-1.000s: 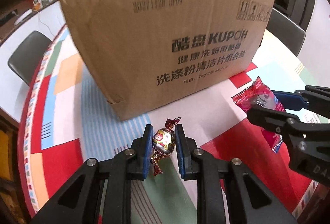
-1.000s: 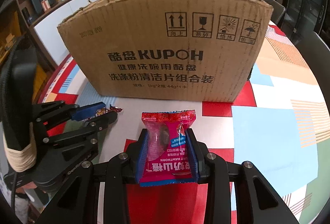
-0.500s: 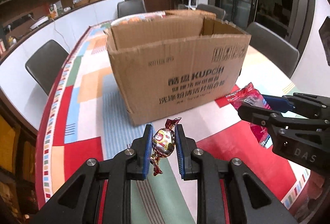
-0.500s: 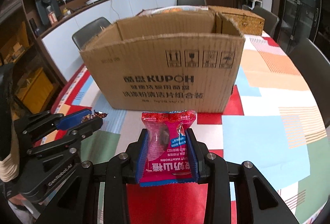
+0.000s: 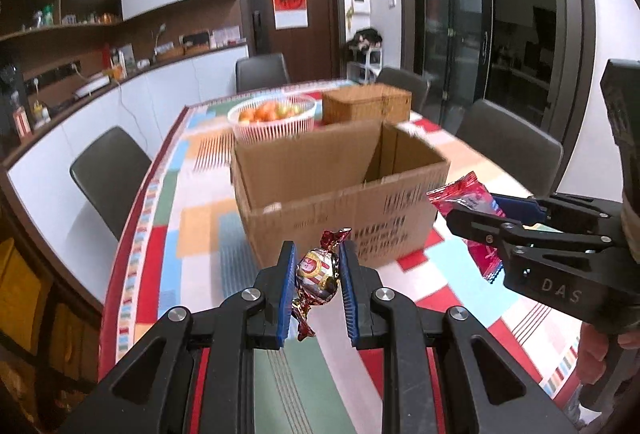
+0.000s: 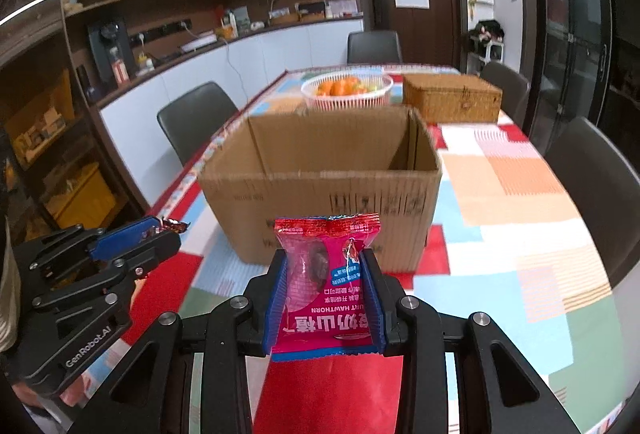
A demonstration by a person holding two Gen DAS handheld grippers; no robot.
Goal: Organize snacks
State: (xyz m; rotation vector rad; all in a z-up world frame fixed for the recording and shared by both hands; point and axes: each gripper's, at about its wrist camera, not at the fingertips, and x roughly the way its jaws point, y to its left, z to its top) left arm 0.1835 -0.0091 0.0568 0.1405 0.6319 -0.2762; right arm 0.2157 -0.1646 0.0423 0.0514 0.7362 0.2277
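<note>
My left gripper (image 5: pixel 316 256) is shut on a foil-wrapped candy (image 5: pixel 316 276) and holds it in the air in front of an open cardboard box (image 5: pixel 340 190). My right gripper (image 6: pixel 325 260) is shut on a red hawthorn snack packet (image 6: pixel 326 286), also raised in front of the box (image 6: pixel 320 190). In the left wrist view the right gripper (image 5: pixel 476 208) with the packet (image 5: pixel 468 196) is to the right, near the box's front right corner. In the right wrist view the left gripper (image 6: pixel 160 230) is at the left, its candy (image 6: pixel 172 224) just showing. The box's floor is hidden.
The box stands on a table with a colourful patchwork cloth (image 6: pixel 520 214). Behind it are a white basket of fruit (image 6: pixel 346 90) and a wicker box (image 6: pixel 452 98). Dark chairs (image 5: pixel 108 170) surround the table. A counter and shelves run along the left wall.
Both grippers have risen and pulled back from the box, each still holding its snack. The view now looks over the box's rim into its open top.
</note>
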